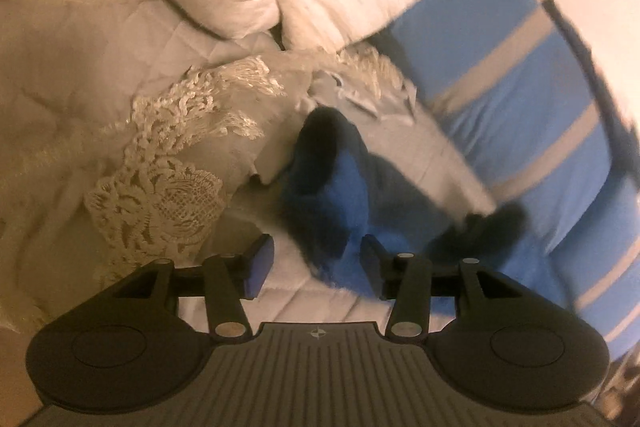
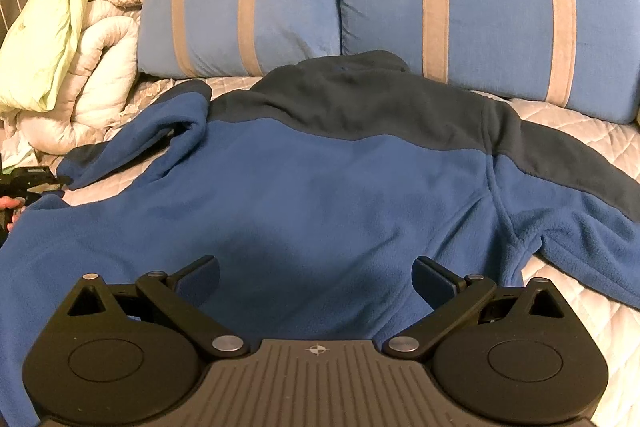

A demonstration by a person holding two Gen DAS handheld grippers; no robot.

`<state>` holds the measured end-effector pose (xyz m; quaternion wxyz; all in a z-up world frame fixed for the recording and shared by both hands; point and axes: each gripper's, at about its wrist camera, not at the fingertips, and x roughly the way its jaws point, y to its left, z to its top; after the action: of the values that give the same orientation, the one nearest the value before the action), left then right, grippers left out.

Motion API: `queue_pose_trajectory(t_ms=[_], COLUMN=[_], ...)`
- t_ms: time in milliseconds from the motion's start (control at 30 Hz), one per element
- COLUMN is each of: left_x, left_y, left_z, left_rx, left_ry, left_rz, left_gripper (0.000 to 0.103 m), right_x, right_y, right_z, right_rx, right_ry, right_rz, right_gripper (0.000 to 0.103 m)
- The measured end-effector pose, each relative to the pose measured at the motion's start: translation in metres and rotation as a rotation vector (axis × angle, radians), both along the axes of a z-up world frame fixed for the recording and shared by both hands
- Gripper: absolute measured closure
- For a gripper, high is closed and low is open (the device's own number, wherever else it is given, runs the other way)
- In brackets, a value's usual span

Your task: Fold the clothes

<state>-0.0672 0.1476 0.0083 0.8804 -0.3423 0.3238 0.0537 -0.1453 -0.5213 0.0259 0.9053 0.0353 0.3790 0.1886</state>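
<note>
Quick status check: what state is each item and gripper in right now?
Fleece jacket: spread flat on the bed, back up, unfolded.
Its sleeve: lying loose on the quilt, not gripped.
Left gripper: open, empty.
Right gripper: open, above the hem, empty.
Comforter: bundled beside the striped pillows.

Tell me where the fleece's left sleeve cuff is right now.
In the right wrist view the dark sleeve cuff lies at the far left on the quilted bedspread, just in front of the rolled white comforter and beside the left gripper.
</note>
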Motion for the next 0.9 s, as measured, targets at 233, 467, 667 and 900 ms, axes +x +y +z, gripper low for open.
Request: queue_pose_trajectory(t_ms=[233, 467, 667, 900], left_x=[0.018, 0.019, -0.005, -0.034], left_y=[-0.015, -0.045, -0.031, 0.025], left_z=[0.000, 0.049, 0.092, 0.114], left_rx=[0.112, 0.521, 0.833, 0.982], left_ry=[0.013, -0.017, -0.048, 0.011], left_rz=[-0.016, -0.098, -0.050, 0.079], left_gripper=[0.079, 0.088, 0.089, 0.089], right_x=[0.000, 0.002, 0.004, 0.004], right_y=[0.002, 0.001, -0.002, -0.001], right_z=[-0.001, -0.002, -0.003, -0.003], right_rx=[-0.005, -0.001, 0.016, 0.022], right_ry=[0.008, 0.025, 0.031, 0.037], right_rz=[-0.011, -0.005, -0.001, 0.006], right_gripper=[0.001, 0.001, 0.001, 0.001])
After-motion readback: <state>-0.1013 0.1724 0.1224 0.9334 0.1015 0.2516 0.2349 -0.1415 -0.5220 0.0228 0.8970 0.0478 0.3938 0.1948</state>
